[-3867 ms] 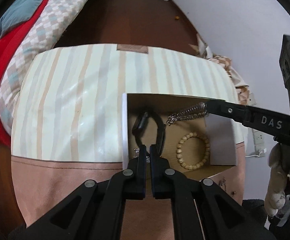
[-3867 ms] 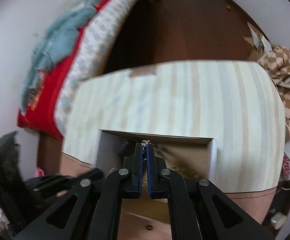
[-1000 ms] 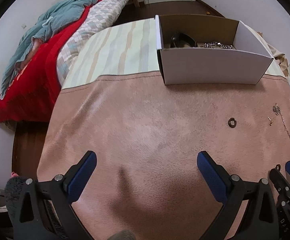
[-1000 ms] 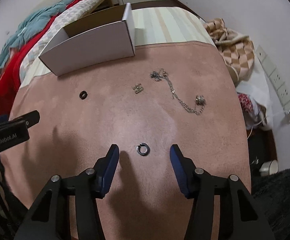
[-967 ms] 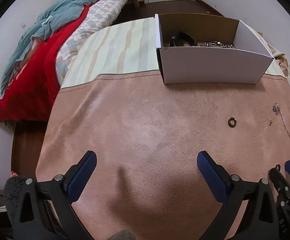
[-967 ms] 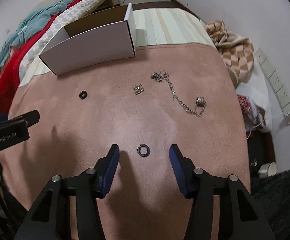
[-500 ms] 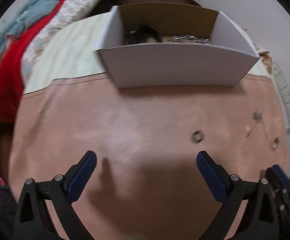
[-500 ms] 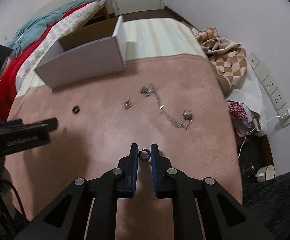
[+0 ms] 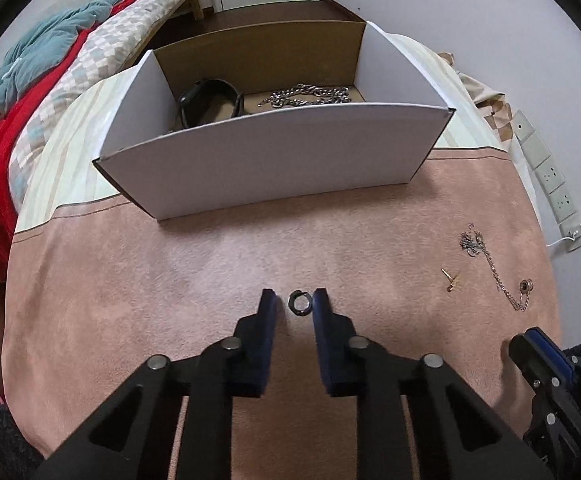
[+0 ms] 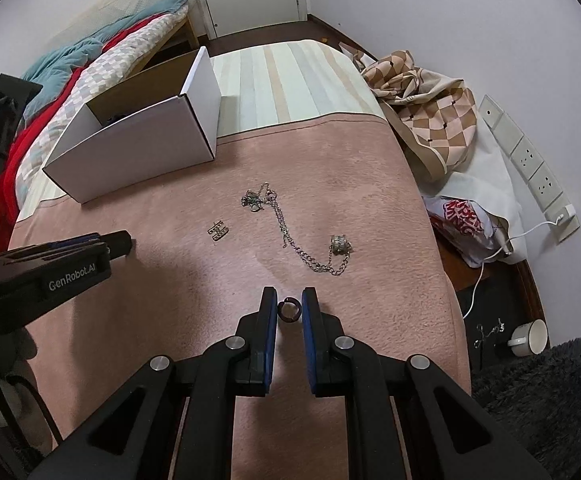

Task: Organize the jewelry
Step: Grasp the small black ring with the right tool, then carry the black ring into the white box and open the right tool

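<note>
My left gripper points down at the pink mat with a small dark ring between its blue pads. Its jaws are closing: the ring lies against the right pad, and a gap shows at the left pad. My right gripper is shut on a second dark ring at its fingertips. A silver chain with a bead and a small gold earring lie on the mat ahead of it. The white box holds a black band and a chunky silver chain.
In the right wrist view the left gripper reaches in from the left, near the box. A bed with red and teal covers stands to the left. At the right lie checked cloth, a power strip and a cup.
My left gripper has moved up to the dark ring and its jaws have gone from wide apart to narrow around it. My right gripper has shut on its ring and keeps hold.
</note>
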Available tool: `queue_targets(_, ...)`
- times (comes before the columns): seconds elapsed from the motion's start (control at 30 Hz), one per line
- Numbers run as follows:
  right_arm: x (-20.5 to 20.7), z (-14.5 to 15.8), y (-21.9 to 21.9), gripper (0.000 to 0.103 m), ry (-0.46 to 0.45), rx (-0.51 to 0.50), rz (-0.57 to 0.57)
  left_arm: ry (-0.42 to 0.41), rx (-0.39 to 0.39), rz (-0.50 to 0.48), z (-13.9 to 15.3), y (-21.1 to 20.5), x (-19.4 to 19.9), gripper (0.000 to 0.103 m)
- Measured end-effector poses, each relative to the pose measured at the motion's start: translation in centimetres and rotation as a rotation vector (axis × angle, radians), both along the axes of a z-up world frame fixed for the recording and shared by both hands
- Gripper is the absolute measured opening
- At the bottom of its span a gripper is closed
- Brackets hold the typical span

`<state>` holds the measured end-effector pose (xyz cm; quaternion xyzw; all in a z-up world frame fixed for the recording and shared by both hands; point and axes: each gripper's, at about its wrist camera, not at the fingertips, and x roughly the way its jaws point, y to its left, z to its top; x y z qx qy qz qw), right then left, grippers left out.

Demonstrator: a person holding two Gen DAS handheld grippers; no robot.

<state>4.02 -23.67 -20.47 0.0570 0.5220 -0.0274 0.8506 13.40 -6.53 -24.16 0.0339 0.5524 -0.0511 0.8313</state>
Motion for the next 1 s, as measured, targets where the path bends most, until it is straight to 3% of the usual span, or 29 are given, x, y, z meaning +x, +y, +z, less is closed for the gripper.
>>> queue_targets(0.3, -0.1, 1.1, -0.1, 0.013, -0.03, 0.014, -0.009, -0.021, -0.007, 0.007, 1.2, 0.9, -0.3, 0.01)
queue_targets(0.63, 3.4, 6.3, 0.9, 0.013, -0.147, 0.097, 0.029, -0.197, -0.027, 0.015, 8.8, 3.2, 0.6, 0.01)
queue_targets(0.83, 9.2, 8.5, 2.5, 0.013, -0.166, 0.194, 0.089, -0.171, -0.117, 0.035, 11.3, 5.8, 4.8, 0.01)
queue_targets(1.0, 15.4, 7.7, 4.0, 0.013, -0.121, 0.272, 0.156, -0.083, -0.162, 0.034, 10.4, 6.8, 9.3, 0.01)
